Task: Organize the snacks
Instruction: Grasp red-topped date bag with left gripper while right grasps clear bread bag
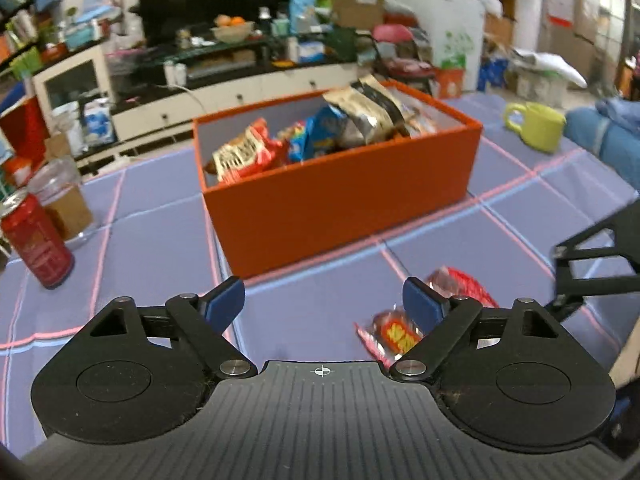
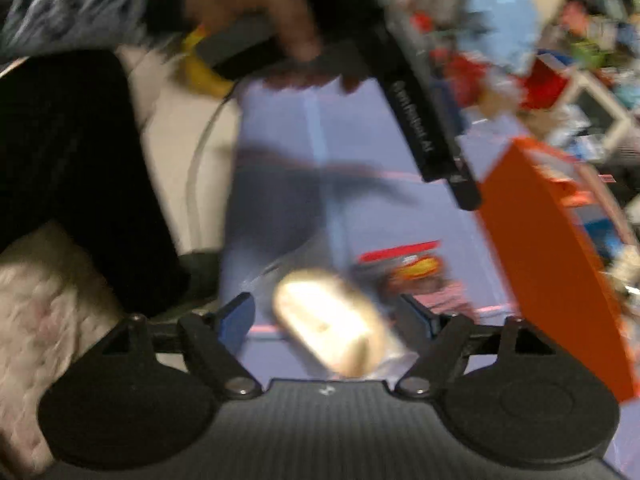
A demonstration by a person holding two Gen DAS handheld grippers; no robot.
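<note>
I'm between pickups: left gripper (image 1: 324,306) spread and empty over the red packet (image 1: 394,334) lying before the orange box (image 1: 340,204), right gripper (image 2: 326,320) spread around what looks, through blur, like a wrapped bun (image 2: 332,320), needing a squeeze next.

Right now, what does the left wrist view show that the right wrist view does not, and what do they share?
Only the left wrist view: the red drink can, the glass jar, the lime green mug, and the open left gripper with nothing between its pads.

Only the right wrist view: a pale gold, clear-wrapped snack between the open right gripper's pads, and the person's hand.

Both: the orange cardboard box of snacks, the red and yellow snack packet, the purple checked tablecloth.
</note>
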